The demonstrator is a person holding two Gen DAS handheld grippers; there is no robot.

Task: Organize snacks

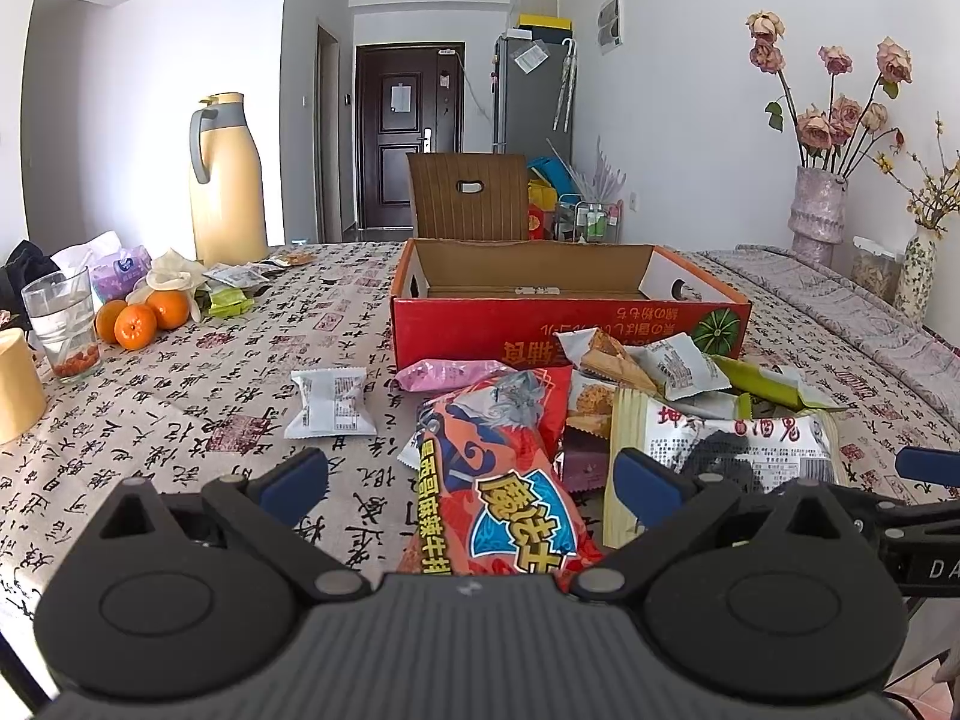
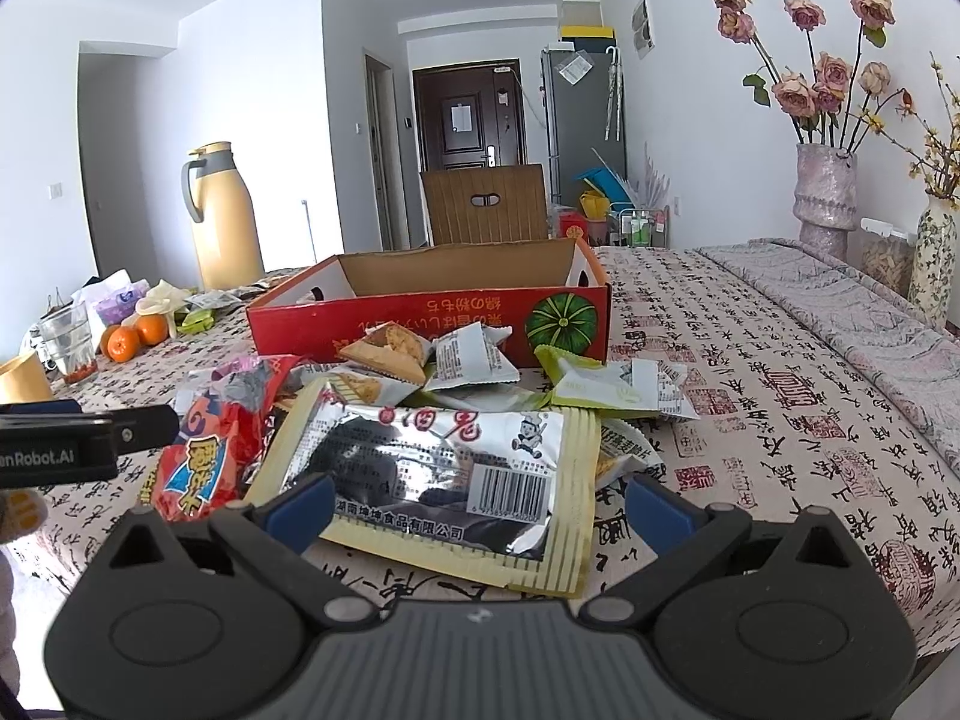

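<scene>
A pile of snack packets lies on the tablecloth in front of an open red cardboard box (image 1: 564, 324), also in the right wrist view (image 2: 420, 324). My left gripper (image 1: 474, 483) is open, its fingers on either side of a red-orange snack bag (image 1: 510, 480). My right gripper (image 2: 480, 507) is open, its fingers on either side of a silver and pale-yellow packet (image 2: 444, 474). That packet also shows in the left wrist view (image 1: 738, 450). A white packet (image 1: 333, 402) lies apart to the left. A pink packet (image 1: 450, 373) rests against the box.
A yellow thermos jug (image 1: 225, 180), oranges (image 1: 141, 318), a glass (image 1: 60, 318) and small packets (image 1: 231, 294) stand at the far left. Vases of dried flowers (image 2: 825, 198) stand at the right. A wooden chair back (image 1: 468, 195) is behind the box.
</scene>
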